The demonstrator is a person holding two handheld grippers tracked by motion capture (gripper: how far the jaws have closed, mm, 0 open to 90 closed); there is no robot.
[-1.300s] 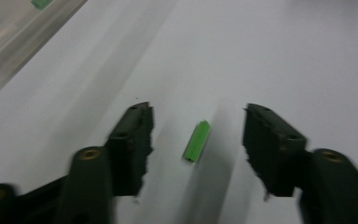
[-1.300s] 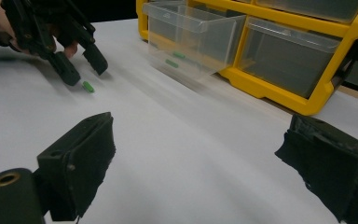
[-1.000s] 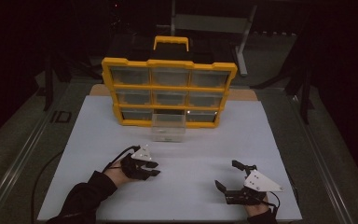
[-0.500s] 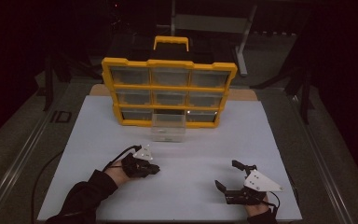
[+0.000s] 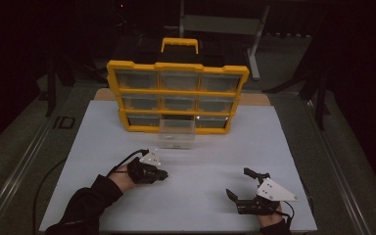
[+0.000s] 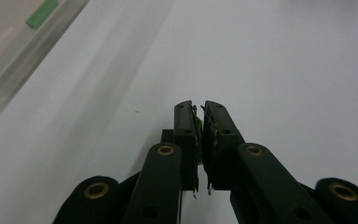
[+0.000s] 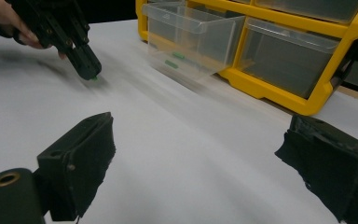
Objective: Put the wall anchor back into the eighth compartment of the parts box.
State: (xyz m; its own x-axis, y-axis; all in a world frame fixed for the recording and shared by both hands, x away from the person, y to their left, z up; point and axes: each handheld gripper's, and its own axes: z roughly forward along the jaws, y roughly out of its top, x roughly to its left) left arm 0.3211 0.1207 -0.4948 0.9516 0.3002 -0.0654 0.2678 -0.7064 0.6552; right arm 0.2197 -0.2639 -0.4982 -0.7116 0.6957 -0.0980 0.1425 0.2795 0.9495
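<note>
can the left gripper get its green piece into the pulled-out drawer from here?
Probably yes: the left gripper is shut on the green piece, and bare white mat lies between it and the open-topped drawer.

A yellow organiser [image 5: 177,66] frames clear drawers on a white table [image 5: 93,142]. A small green piece [image 6: 198,127] sits between black left gripper [image 5: 162,174] jaws; green pieces [image 7: 171,63] lie in the clear pulled-out drawer [image 7: 193,35].
</note>
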